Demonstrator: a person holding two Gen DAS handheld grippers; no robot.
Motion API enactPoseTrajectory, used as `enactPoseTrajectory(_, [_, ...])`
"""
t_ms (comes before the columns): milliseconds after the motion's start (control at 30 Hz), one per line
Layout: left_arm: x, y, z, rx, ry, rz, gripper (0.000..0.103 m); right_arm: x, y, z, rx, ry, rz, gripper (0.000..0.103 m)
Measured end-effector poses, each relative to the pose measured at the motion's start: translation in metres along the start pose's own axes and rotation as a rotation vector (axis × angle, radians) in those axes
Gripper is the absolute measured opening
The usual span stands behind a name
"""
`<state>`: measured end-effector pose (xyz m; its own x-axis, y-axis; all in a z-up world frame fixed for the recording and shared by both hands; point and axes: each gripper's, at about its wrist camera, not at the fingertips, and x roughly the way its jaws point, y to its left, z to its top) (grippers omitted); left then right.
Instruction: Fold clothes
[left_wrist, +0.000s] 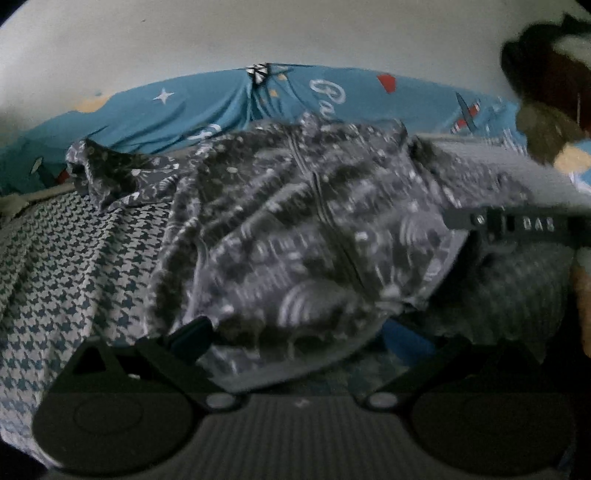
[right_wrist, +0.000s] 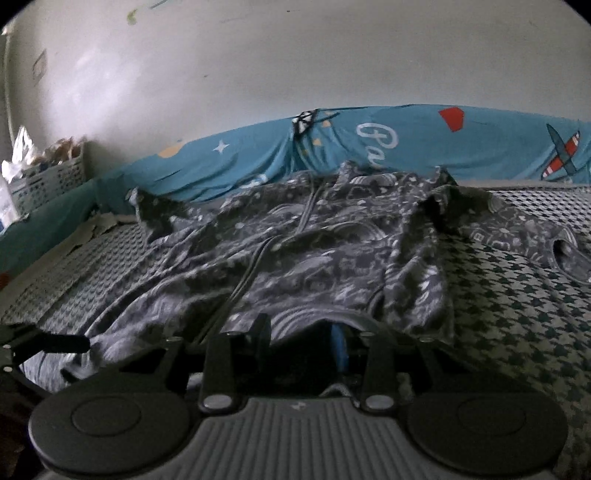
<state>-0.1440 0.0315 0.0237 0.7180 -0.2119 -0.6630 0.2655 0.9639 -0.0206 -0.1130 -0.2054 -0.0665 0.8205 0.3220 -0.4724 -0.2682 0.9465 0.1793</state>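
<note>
Grey patterned shirt (right_wrist: 317, 254) lies spread on the houndstooth bedcover (right_wrist: 517, 314), collar toward the teal sheet (right_wrist: 424, 144). Right gripper (right_wrist: 306, 332) at the near hem, cloth draped over its jaws; grip unclear. Left gripper (left_wrist: 295, 343) jaws buried under lifted hem; cannot tell.
</note>
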Motion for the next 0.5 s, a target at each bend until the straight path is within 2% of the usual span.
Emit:
enactPoseTrajectory(167, [0.002,0.016,0.014,-0.076,-0.023,0.007,0.103,-0.001,-0.009,0.005,0.020,0.015,0.017,0.035])
enactPoseTrajectory(367, [0.009,0.035,0.026,-0.163,-0.014,-0.001,0.103,0.001,-0.016,0.009,0.038,0.034,0.032,0.035])
enactPoseTrajectory(500, [0.001,0.033,0.026,-0.167,-0.030,-0.083,0.103,0.007,-0.024,0.015,0.084,0.036,0.046,0.035])
